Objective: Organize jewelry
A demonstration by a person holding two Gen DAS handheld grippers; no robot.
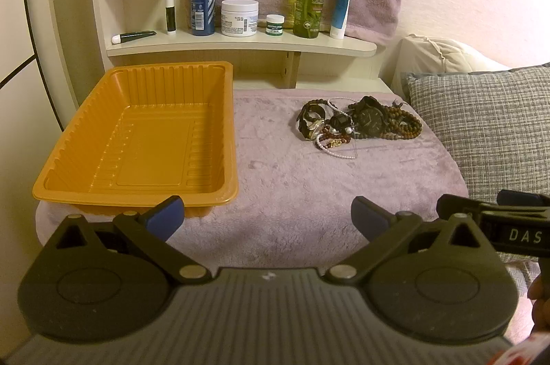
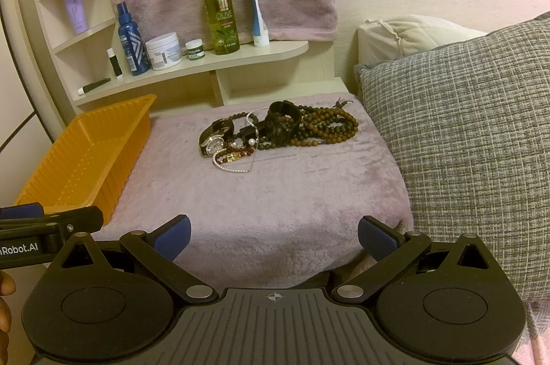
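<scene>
A tangled heap of jewelry lies on the mauve fleece blanket: black watches, brown bead strings, a pearl strand, a silver-faced watch. An empty orange ribbed tray sits to its left. My left gripper hovers open at the blanket's near edge, just right of the tray's near corner. My right gripper is open too, well short of the heap, nothing between its blue pads.
A shelf behind the blanket carries bottles, jars and tubes. A grey checked pillow borders the blanket on the right. Part of the right gripper shows in the left wrist view, and the left one in the right wrist view.
</scene>
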